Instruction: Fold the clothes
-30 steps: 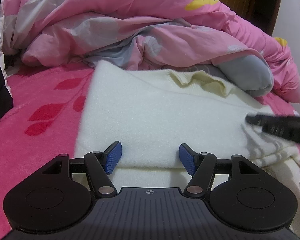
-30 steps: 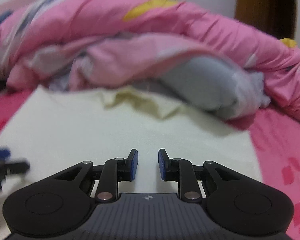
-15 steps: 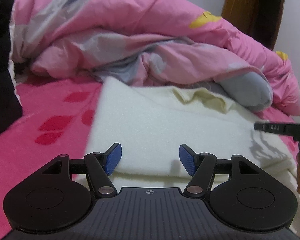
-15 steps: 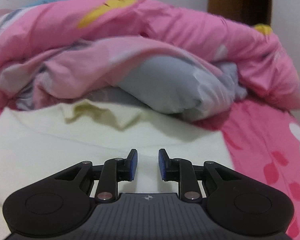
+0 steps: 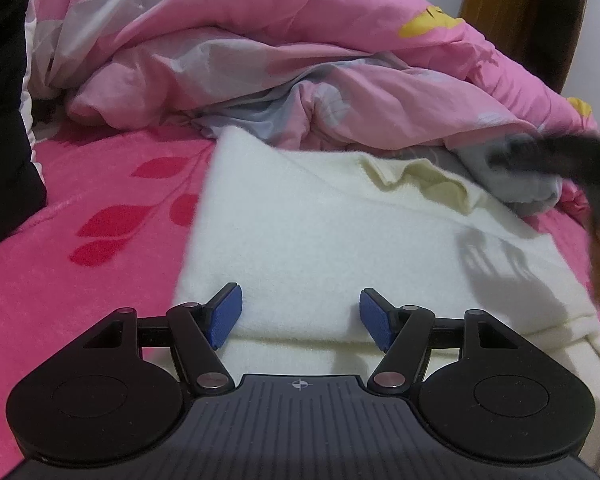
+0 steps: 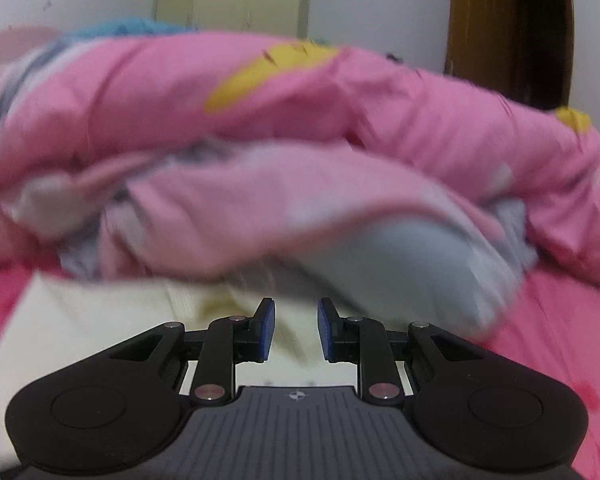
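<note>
Your left gripper (image 5: 300,316) has its blue pads (image 5: 225,315) spread wide, holding nothing; it sits low over the near folded edge of the cream sweater (image 5: 320,240), and whether the pads touch the knit cannot be told. Your right gripper (image 6: 296,330) has its pads (image 6: 267,330) close but with a clear gap between them, nothing clamped; it points over the sweater's (image 6: 84,320) far edge, near the yellowish collar (image 6: 220,304), toward the duvet (image 6: 300,140). That view is motion-blurred. In the left view a dark blurred shape (image 5: 556,152) enters from the right at the sweater's far right corner, apparently the right gripper; detail is not resolvable. The sweater lies flat on the pink blanket (image 5: 80,248) with red leaf prints, folded into a rough rectangle, a doubled layer visible along the near edge, collar (image 5: 420,176) rumpled at the far side just against the duvet (image 5: 280,48). The duvet is pink with grey and yellow patches, heaped behind the sweater. A black fabric mass (image 5: 4,100) sits at far left. A brown door (image 6: 508,32) and white wall (image 6: 380,4) stand behind. No legible writing; only a crosshair mark on each gripper body. No containers in view.
</note>
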The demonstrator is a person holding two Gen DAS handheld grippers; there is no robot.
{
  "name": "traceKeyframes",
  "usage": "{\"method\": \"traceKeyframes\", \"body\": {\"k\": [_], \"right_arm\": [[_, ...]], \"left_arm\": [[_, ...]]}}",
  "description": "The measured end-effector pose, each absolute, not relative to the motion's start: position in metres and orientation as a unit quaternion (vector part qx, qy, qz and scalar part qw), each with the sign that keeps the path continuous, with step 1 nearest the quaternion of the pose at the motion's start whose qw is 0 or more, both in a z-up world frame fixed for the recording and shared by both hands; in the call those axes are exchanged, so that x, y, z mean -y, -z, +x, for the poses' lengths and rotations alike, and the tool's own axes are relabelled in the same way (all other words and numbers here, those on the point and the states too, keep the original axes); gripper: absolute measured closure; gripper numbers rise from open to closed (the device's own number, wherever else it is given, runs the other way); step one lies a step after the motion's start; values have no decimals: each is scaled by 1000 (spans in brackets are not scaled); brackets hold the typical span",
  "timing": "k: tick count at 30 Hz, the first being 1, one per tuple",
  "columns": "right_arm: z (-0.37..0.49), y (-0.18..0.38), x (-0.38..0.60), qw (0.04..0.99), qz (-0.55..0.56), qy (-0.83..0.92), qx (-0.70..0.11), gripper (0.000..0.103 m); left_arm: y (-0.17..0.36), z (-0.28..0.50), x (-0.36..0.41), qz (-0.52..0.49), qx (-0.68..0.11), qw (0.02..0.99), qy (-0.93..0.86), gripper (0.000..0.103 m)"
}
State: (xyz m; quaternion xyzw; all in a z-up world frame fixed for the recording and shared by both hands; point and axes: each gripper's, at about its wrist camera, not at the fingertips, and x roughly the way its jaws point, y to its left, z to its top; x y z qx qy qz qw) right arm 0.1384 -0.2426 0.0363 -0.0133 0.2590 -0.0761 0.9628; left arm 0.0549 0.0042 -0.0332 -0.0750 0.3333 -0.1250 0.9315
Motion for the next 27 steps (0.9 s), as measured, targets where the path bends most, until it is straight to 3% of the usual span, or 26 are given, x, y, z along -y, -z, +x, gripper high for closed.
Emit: {"method": "traceKeyframes", "body": {"k": [3,6,8,16,22,27], "right_arm": [[176,-23,245,957,4,79,-280,79],[203,22,252,929,25,80,-360,78],[201,40,248,931,4,78,-357,78],[195,-4,233,950,33,44,-308,78],[207,44,194,930,-50,26,-363,78],[182,12,196,940,-14,-7,-341,78]], "left_arm": [[33,55,-4,-74,-333,932,125,36],[33,55,-3,-74,-333,932,125,36],[33,55,-3,-74,-334,931,125,36],[33,56,-2,-77,-335,931,124,36],[33,56,-4,-79,-336,930,126,36],[32,55,-6,-88,-332,931,124,36]]}}
